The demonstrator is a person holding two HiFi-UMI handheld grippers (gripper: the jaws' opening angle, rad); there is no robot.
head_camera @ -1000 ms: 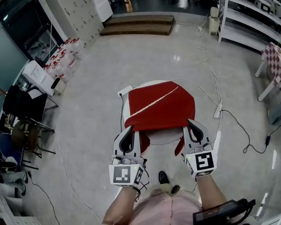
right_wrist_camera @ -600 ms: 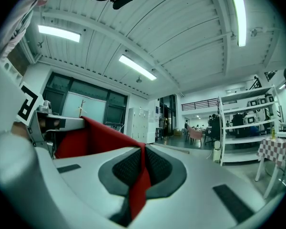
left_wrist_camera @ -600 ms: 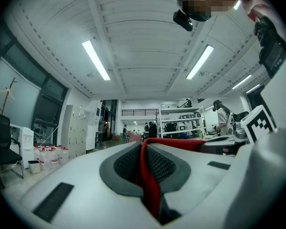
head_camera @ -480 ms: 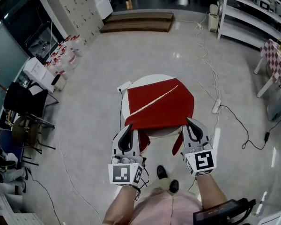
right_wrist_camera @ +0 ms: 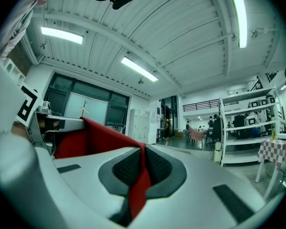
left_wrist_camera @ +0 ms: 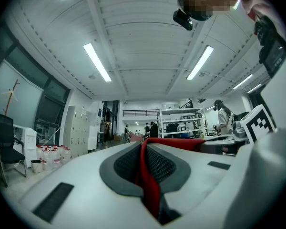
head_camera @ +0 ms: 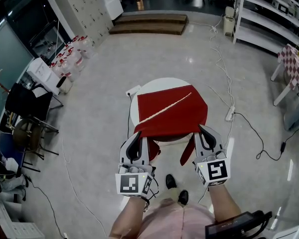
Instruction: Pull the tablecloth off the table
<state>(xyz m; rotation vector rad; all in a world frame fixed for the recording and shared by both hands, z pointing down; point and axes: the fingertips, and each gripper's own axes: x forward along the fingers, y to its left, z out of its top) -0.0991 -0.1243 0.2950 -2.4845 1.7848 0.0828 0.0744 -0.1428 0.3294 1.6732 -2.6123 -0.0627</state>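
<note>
Left gripper (head_camera: 137, 138): jaws closed on the near left corner of the tablecloth (head_camera: 172, 111); in the left gripper view a strip of red fabric is pinched between the two dark pads
Right gripper (head_camera: 203, 133): jaws closed on the near right corner of the same cloth; in the right gripper view the red fabric passes between the pads and spreads to the left behind them
Tablecloth: red, with one pale diagonal line across it; it covers most of the table top; its near edge is stretched between the two grippers; a loose fold hangs down just left of the right gripper
Table (head_camera: 148, 87): round and white, in front of the person; its far and left rim is bare
Person: stands at the near side of the table; dark shoes (head_camera: 172, 182) show between the two arms
Floor: pale and glossy; a white power strip (head_camera: 230, 114) with a long cable lies right of the table
Surroundings: white shelves (head_camera: 261, 21) far right; a checked table (head_camera: 295, 66) at the right edge; plastic bottles (head_camera: 70, 63) and a black chair (head_camera: 25, 106) on the left; low steps (head_camera: 149, 24) far away
</note>
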